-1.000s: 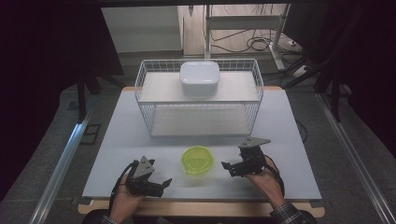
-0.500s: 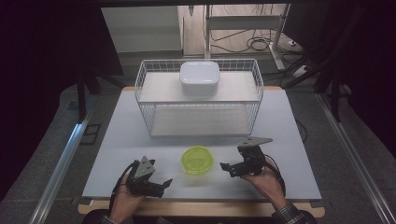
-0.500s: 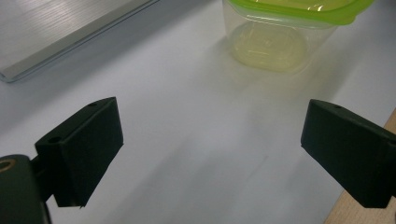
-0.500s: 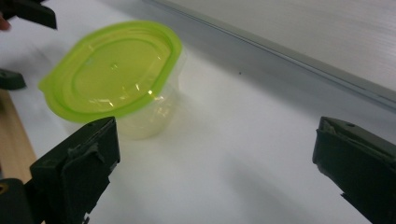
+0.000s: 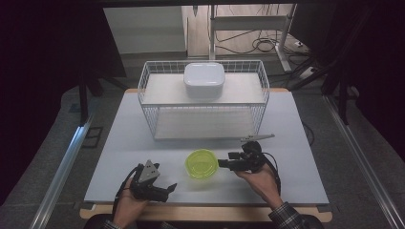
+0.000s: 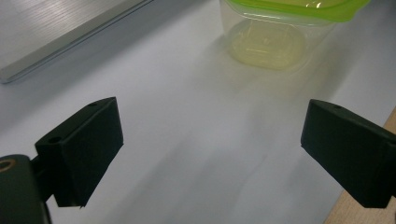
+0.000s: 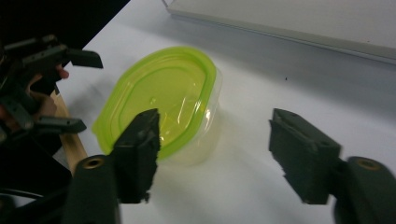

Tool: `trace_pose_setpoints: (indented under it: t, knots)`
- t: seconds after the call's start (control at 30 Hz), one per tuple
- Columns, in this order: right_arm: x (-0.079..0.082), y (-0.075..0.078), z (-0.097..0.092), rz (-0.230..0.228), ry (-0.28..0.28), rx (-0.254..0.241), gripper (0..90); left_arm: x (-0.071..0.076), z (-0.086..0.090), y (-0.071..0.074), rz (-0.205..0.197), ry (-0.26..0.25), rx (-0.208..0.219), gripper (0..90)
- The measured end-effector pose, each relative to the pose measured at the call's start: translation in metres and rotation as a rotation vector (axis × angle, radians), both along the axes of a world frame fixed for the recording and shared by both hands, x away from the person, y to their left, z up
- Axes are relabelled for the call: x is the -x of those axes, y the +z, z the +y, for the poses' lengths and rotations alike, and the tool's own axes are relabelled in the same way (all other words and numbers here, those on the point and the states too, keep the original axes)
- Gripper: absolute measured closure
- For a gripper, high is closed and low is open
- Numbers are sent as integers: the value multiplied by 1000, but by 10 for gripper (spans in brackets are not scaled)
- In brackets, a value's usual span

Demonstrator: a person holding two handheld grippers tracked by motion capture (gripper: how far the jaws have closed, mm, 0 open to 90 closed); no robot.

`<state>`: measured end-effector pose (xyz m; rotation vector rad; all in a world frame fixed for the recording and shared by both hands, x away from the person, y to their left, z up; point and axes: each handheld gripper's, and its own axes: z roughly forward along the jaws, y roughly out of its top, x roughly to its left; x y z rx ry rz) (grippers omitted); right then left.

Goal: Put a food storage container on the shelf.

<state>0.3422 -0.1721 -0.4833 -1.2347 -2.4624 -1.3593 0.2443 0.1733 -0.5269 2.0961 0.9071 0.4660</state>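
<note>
Item: lidded container (image 5: 201,163), clear tub under a lime-green lid, standing near the table's (image 5: 296,143) front edge, about midway along it; I judge it light, thin-walled, slick, likely to flex if squeezed hard. Right gripper (image 5: 223,163): jaws have just been closing, part-open, nothing pressed, tips at the rim; left gripper (image 5: 168,188): jaws wide, empty; I would take the lid's rim.

Two black jaws of the left gripper (image 6: 212,158) are standing wide apart over the white table (image 6: 187,140), nothing lying between them, while a clear container (image 6: 275,39) with a lime-green lid (image 6: 299,9) is sitting ahead at the top edge; a grey metal strip (image 6: 60,32) is running across the upper left corner
</note>
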Motion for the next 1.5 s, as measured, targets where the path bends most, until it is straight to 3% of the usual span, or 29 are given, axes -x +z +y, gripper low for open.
trace_pose_setpoints:
  t: [0.2, 0.5, 0.87, 1.03, 1.17, 1.5]
  knots:
    - [-14, -6, 10, 99, -10, -47, 505, 0, 0, 0, 0, -2, -1, 53]
    - [-28, -14, 18, 202, -24, -99, 651, 0, -1, -1, 0, -11, -11, 54]
    - [-32, -19, 22, 276, 2, -126, 802, 0, -2, -1, 0, -18, -22, 55]
    - [-29, -16, 24, 285, 10, -134, 812, 0, -2, -1, -1, -18, -23, 55]
    - [-27, -13, 23, 262, 1, -128, 814, 1, -2, -1, -1, -17, -23, 56]
    - [-27, 1, 14, 245, -12, -194, 815, 0, -2, 0, -5, -10, -15, 56]
